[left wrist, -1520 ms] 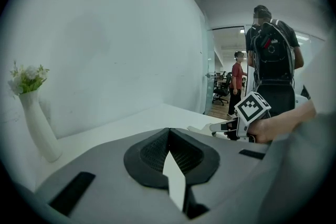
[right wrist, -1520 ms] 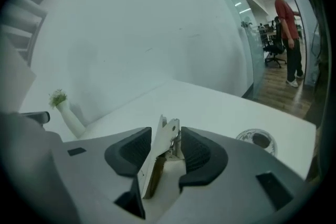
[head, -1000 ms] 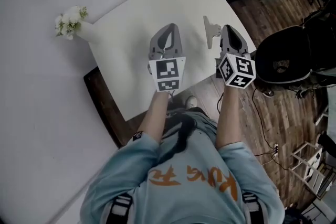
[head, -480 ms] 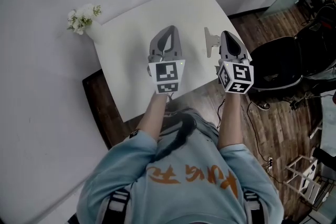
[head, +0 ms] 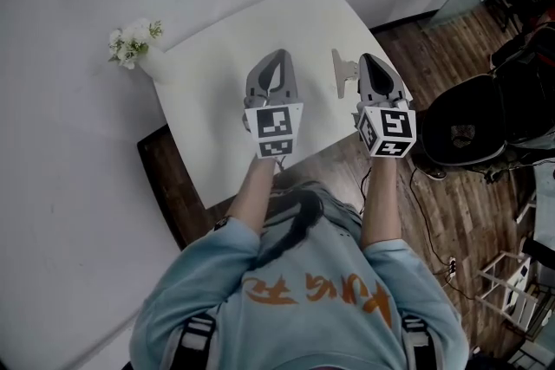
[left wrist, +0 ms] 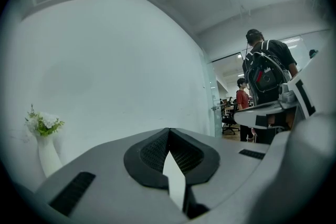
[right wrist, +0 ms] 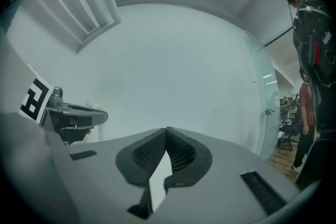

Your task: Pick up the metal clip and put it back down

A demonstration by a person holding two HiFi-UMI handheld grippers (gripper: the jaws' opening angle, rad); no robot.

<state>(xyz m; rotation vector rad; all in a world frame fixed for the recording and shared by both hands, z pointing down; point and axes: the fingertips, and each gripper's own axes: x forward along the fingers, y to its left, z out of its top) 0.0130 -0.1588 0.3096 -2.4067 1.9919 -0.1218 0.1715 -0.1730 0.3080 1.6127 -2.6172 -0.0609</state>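
The metal clip (head: 344, 72) lies on the white table (head: 212, 108) near its right edge. Just right of the clip, my right gripper (head: 369, 59) hovers shut, apart from it and with nothing between its jaws. My left gripper (head: 277, 54) hangs over the table's middle, also shut and empty. In the left gripper view the pads (left wrist: 168, 131) meet at the tip, and the right gripper (left wrist: 273, 113) shows at the side. The right gripper view shows its own pads (right wrist: 166, 129) pressed together. The clip appears in neither gripper view.
A white vase with flowers (head: 132, 43) stands at the table's far left corner. Right of the table a black round seat (head: 473, 121) rests on the wooden floor. A person with a backpack (left wrist: 265, 73) stands beyond a glass partition.
Both grippers stay shut and empty. The right gripper has rolled a little, so its marker cube faces the camera more squarely. The clip has not moved.
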